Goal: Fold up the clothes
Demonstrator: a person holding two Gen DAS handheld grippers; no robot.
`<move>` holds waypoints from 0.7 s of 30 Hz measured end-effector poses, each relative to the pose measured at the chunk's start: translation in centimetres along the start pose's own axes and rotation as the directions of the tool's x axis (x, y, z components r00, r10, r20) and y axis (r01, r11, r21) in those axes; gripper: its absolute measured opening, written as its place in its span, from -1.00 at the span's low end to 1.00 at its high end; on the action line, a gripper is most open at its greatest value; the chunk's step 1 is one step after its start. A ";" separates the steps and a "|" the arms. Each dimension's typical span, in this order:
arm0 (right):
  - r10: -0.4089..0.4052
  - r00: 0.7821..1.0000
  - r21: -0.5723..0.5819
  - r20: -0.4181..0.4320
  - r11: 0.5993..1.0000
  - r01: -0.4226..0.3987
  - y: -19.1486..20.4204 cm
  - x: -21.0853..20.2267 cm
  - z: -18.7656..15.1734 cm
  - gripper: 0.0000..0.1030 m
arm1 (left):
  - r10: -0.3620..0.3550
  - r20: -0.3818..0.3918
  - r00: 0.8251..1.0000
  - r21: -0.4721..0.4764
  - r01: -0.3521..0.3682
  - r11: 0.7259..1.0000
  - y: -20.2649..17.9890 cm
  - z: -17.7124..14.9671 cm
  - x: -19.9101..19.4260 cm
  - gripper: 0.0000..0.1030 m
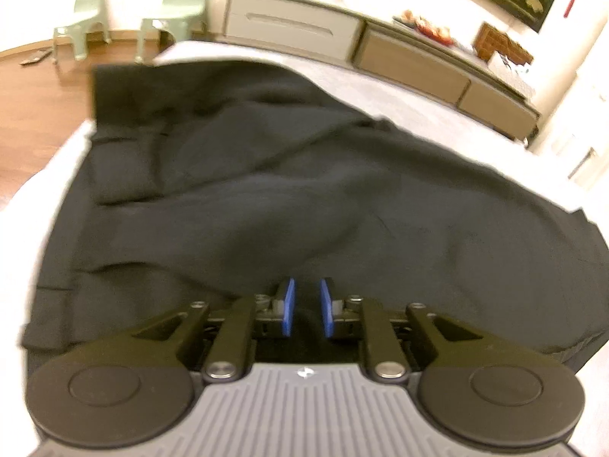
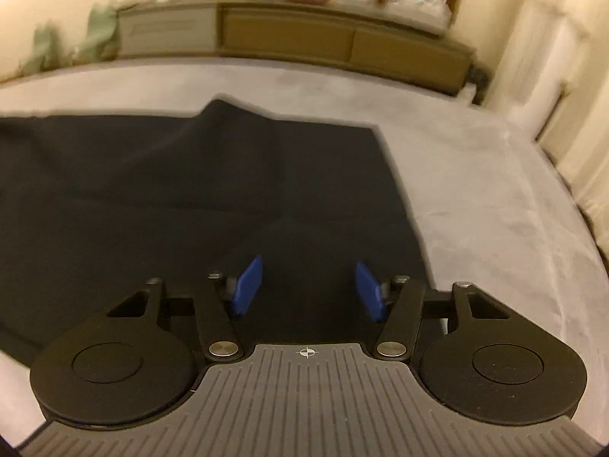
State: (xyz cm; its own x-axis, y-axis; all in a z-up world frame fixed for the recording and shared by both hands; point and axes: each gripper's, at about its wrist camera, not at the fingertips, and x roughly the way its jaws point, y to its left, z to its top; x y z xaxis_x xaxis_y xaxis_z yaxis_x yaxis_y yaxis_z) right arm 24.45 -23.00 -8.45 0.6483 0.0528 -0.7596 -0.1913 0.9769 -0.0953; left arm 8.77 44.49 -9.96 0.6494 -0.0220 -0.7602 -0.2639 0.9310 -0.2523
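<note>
I am holding my left gripper point(image 1: 305, 306) nearly closed on a fold of the black garment point(image 1: 266, 175), which is lying spread on the bed point(image 2: 475, 190). My right gripper point(image 2: 308, 289) is hovering open above the garment's edge. The next move is calling for a firm pinch there.

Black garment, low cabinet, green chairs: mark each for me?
Black garment point(image 2: 171, 198): right wrist view, flat middle of the cloth.
Low cabinet point(image 1: 411, 63): left wrist view, brown drawer front.
Green chairs point(image 1: 179, 11): left wrist view, backrest of the nearer chair.
</note>
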 end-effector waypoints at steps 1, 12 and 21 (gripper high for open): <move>-0.016 1.000 0.016 -0.023 1.000 0.016 -0.5 0.0 -0.3 0.19 | 0.002 0.033 0.999 -0.044 -0.001 0.999 1.3 -0.2 -1.4 -0.67; -0.417 0.909 -0.177 -0.022 0.896 0.407 0.9 -3.1 -2.8 -0.04 | 0.008 0.128 0.992 -0.345 0.037 0.938 11.3 -3.3 -7.9 -0.29; -0.152 0.978 -0.283 0.141 0.941 0.187 11.5 -3.7 -0.9 0.47 | 0.100 0.125 0.987 -0.161 -0.079 0.984 8.0 -0.4 -4.3 0.10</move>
State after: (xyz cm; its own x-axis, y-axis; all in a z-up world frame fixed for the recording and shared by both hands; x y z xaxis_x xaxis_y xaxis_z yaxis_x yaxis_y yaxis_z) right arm 19.18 -12.14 -7.26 0.7670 -0.0680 -0.6380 -0.2673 0.8700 -0.4142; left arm 3.57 51.91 -9.02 0.7040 0.1167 -0.7006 -0.4256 0.8590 -0.2846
